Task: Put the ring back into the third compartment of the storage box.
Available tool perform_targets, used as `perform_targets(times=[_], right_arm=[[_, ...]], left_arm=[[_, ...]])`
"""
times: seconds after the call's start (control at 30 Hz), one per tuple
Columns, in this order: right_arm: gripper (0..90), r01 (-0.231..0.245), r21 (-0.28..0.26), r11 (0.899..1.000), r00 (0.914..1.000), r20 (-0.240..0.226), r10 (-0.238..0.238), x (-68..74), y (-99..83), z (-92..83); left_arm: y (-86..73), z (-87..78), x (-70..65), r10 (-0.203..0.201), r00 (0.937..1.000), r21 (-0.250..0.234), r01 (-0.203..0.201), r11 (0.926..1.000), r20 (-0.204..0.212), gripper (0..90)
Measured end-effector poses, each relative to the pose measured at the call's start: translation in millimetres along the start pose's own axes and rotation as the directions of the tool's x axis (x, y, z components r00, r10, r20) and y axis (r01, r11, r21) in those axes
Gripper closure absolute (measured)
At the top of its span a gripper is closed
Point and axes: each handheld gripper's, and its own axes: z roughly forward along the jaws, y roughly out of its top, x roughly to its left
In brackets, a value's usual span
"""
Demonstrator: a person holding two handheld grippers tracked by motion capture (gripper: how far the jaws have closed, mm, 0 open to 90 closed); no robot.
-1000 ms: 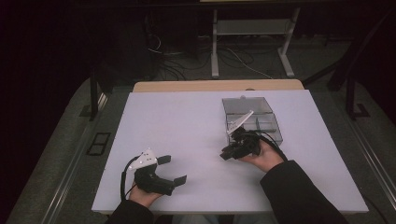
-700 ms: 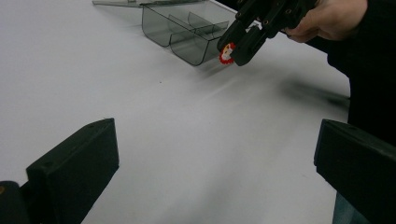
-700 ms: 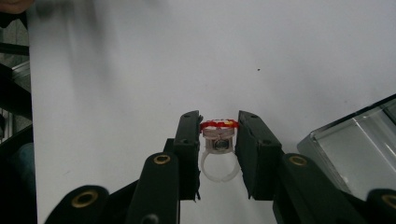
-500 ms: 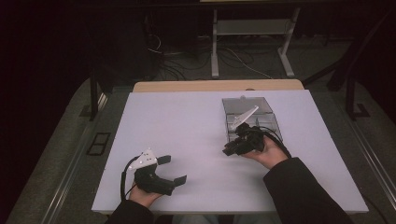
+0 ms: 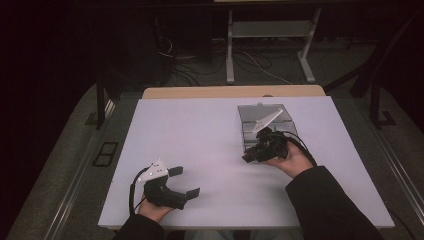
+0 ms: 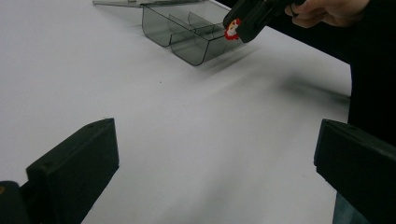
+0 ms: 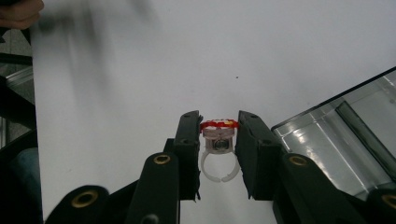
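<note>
Since a second ago the right gripper [image 5: 251,155] has drifted a little to the right along the near edge of the clear divided box [image 5: 267,127], while the left gripper [image 5: 183,181] has stayed put near the front of the white counter [image 5: 200,135].

That right gripper is clamped on a small toy ring [image 7: 218,140]: a white plastic band with a red-and-white top, pinched by its head between the two black jaws so the open band hangs free below. Held this way, the ring can be dropped cleanly without the band catching on a jaw. In the left gripper view the red top [image 6: 231,29] shows just at the box's near corner, above its rim. My guess is that the ring is meant for one of the box's compartments, though it has not yet gone into any.

The left gripper rests low with its jaws spread wide and nothing between them, well apart from the box. It looks parked there to stay out of the way.
</note>
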Motion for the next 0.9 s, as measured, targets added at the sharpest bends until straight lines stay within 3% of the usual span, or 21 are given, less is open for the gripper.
perform_targets(times=[0.9], right_arm=[[68.9,-0.057,-0.061,0.996,0.9966,0.056,0.060,-18.8,-10.3,-38.9]], left_arm=[[-0.1,0.4,-0.1,0.000,1.0000,0.001,0.000,1.0000,0.000,0.0]])
